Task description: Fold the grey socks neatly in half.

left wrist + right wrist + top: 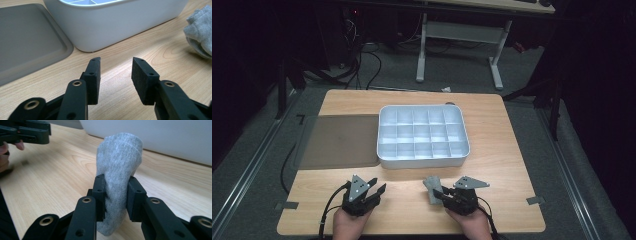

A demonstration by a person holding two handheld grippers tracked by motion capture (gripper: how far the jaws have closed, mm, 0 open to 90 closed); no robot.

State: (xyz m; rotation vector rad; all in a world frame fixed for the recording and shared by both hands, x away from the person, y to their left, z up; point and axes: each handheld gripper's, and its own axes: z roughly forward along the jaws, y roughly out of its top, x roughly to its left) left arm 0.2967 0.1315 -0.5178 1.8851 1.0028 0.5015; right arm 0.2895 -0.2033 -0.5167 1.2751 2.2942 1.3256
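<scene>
Sock of grey knit, folded into a thick bundle, sits clamped between the two black pads of the right gripper, which press into its sides so the fabric bulges above and below them. In the high view the right gripper lies low over the wooden table, near its front edge and in front of the white compartment tray, its jaws pointing toward the left and slightly forward. The sock sticks out from those jaws, just short of the tray's near wall and apart from it. The person's right hand wraps the gripper body from behind, forearm coming in from the bottom edge.

The left gripper is also low over the table, in front of the tray's left corner and well apart from the sock, angled forward and to the right. Its jaws stand apart with nothing between them; bare wood shows through the gap in the left gripper view. The left hand grips its body from the near side, a cable trailing off to the left.

A flat grey lid lies on the table touching or just beside the tray's left wall.
</scene>
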